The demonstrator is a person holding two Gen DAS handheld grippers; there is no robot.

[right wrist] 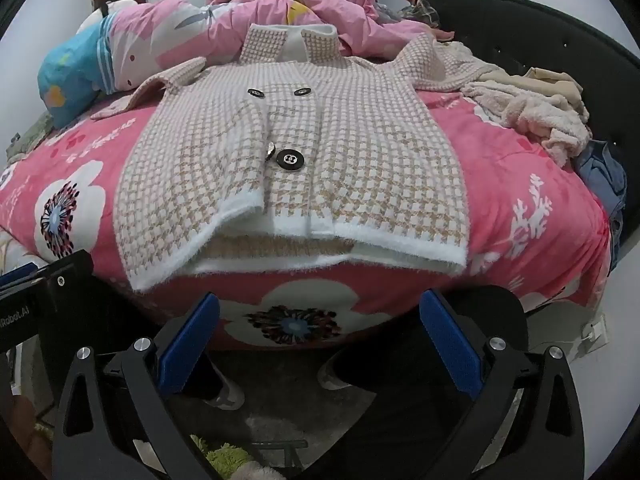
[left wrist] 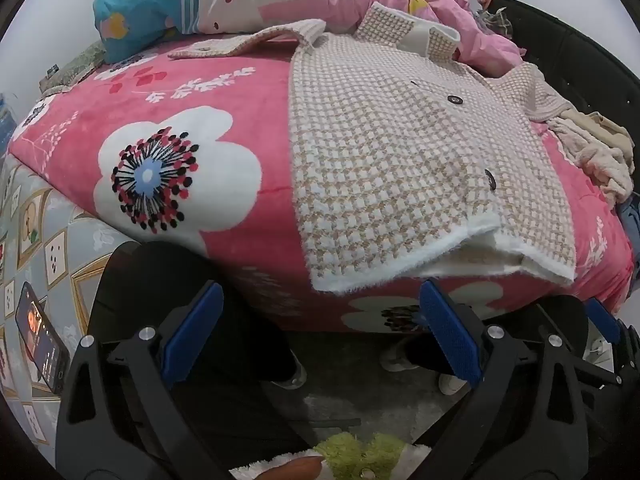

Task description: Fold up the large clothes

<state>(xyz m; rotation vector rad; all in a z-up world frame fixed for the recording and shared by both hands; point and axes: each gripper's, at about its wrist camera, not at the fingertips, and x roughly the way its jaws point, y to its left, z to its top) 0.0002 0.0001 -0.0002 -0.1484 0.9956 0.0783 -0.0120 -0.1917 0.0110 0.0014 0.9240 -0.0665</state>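
Coat [right wrist: 292,160] lies flat, front up, on the bed [right wrist: 520,184], collar at 12 o'clock, hem at 6 o'clock near the bed's edge. Buttons [right wrist: 291,159] appear done up. Both sleeves run out from the shoulders: one toward 10 o'clock, the other toward 2 o'clock onto a heap of clothes [right wrist: 532,108]. My left fingers [left wrist: 322,330] and right fingers [right wrist: 320,338] are spread wide and empty, hovering below the hem, apart from the cloth, angled down over the bed edge. Step, as I judge it: coat laid out, folding not yet begun. Next move likely calls for bringing the sleeves across the chest, or pinching the two hem corners and carrying them up to the collar. Caution: knit is fluffy and thick; a shallow pinch may catch only the top layer.
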